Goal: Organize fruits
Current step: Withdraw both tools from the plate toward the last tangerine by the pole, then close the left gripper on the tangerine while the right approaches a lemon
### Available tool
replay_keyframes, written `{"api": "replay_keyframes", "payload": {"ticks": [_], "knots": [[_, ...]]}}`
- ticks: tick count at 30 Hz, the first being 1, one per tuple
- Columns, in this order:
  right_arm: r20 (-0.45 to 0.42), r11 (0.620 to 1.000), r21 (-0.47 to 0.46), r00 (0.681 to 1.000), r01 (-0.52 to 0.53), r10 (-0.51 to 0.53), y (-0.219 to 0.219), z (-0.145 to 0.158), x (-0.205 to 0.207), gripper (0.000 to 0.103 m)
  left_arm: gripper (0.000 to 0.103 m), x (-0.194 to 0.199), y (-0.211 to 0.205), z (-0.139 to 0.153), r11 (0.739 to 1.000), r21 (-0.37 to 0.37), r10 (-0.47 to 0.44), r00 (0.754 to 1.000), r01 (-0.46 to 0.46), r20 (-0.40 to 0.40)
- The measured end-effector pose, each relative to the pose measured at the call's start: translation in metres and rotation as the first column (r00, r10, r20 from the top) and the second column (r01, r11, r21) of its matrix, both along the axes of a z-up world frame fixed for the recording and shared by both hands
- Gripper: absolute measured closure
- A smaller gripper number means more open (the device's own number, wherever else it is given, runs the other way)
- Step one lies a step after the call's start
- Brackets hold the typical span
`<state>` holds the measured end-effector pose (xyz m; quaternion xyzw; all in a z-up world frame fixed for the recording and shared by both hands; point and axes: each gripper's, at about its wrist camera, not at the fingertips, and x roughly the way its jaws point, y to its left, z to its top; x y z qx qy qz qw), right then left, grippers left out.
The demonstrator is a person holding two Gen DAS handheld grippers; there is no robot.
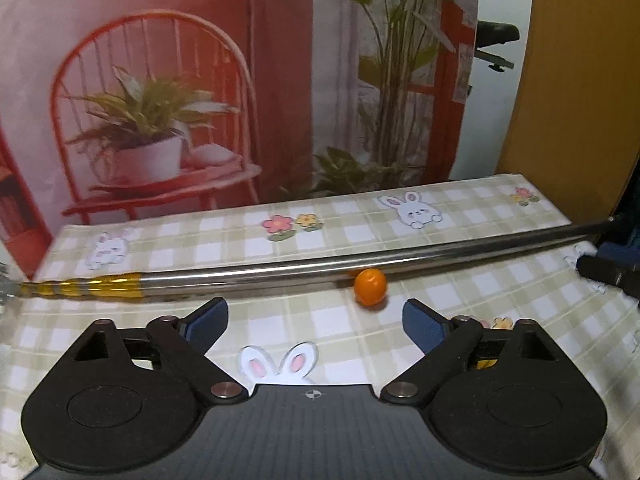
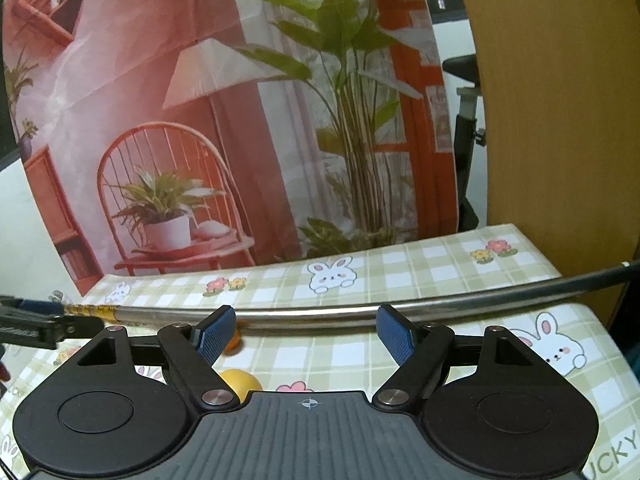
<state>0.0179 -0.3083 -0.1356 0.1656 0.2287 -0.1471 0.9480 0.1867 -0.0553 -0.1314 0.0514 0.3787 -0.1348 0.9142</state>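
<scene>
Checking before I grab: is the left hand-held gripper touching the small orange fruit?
Apart. The left wrist view shows tablecloth between the orange fruit and the open left hand-held gripper.

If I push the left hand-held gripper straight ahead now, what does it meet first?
Probably the long shiny metal rod lying across the checked tablecloth; the small orange fruit sits right of centre, though depth is unclear.

The left gripper [image 1: 316, 316] is matte black, with two rounded housings bearing raised discs, angled link arms pinned by silver screws, and a ribbed centre plate marked with a small white crosshair. Its fingers [image 1: 208, 320] end in blue textured pads. The right gripper [image 2: 306, 330] looks the same: black body, silver screws, crosshair mark, blue ridged pads [image 2: 396, 332].
</scene>
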Motion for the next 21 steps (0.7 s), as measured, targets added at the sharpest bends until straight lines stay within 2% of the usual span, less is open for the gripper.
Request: {"api": "replay_keyframes", "payload": {"ticks": [4,5,9,14,18,20,21], "knots": [[-0.022,1.000,0.022,1.000,-0.007,0.008,-0.006,-0.011,0.006,0.029,0.024,0.023,-0.003,-0.012,0.992,-0.090,-0.092,0.994,0.087,-0.059],[-0.029,1.000,0.029,1.000,-0.006,0.007,-0.007,-0.014,0.007,0.029,0.024,0.027,-0.005,-0.014,0.990,-0.087,-0.114,0.992,0.108,-0.061],[-0.052,0.999,0.040,0.999,-0.005,0.007,-0.009,-0.023,0.013,0.029,0.024,0.040,-0.023,-0.030,0.987,0.009,-0.159,0.986,0.160,-0.048],[-0.070,0.999,0.046,0.997,-0.020,0.023,-0.008,-0.032,0.020,0.029,0.024,0.059,-0.038,-0.051,0.974,0.045,-0.219,0.972,0.223,-0.080],[-0.086,0.998,0.054,0.996,-0.030,0.035,-0.008,-0.037,0.025,0.029,0.023,0.075,-0.043,-0.063,0.975,0.028,-0.217,0.971,0.220,-0.101],[-0.094,0.998,0.058,0.995,-0.032,0.038,-0.008,-0.039,0.027,0.029,0.019,0.082,-0.040,-0.067,0.980,-0.005,-0.199,0.974,0.200,-0.111],[-0.097,0.998,0.060,0.995,-0.033,0.038,-0.008,-0.040,0.028,0.029,0.014,0.085,-0.039,-0.068,0.983,-0.015,-0.183,0.976,0.182,-0.118]]}}
